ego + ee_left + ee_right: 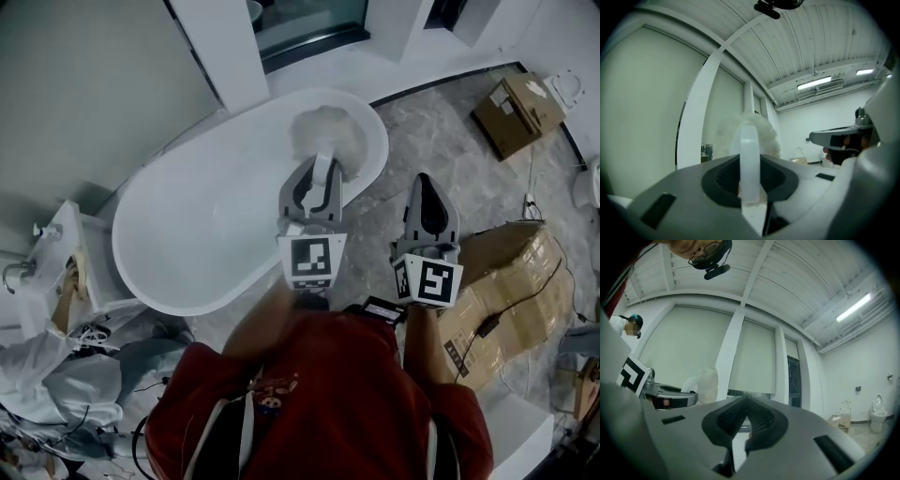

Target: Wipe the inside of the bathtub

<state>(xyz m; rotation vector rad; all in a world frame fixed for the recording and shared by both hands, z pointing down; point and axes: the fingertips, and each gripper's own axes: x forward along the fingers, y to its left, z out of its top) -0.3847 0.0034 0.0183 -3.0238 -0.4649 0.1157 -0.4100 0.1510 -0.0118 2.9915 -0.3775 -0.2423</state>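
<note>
Head view, with both gripper views. The white oval bathtub point(206, 225) lies at centre left on a grey marbled floor point(422, 131), below a person in a red top point(319, 394). The left gripper point(317, 180) point(750, 185) reaches over the tub's right-hand end; its jaws are clamped on the translucent white handle point(322, 172) point(750, 154) of a fluffy white duster point(326, 136) point(761, 129), whose head stands beyond the jaw tips, above the tub's interior near the rim. Whether the fluff touches the tub surface cannot be told. The handle runs upright between the dark jaw pads point(724, 176) in the left gripper view. The right gripper point(425, 187) point(745, 416) sits just beside the left one, outside the tub and over the floor; its jaws are pressed together with nothing between them. In the right gripper view the duster point(708, 380) appears at the left. A small cardboard box point(516, 112) rests on the floor at upper right, well apart from the tub, and a larger wrapped carton point(511, 281) lies at the right, near the right gripper.
</note>
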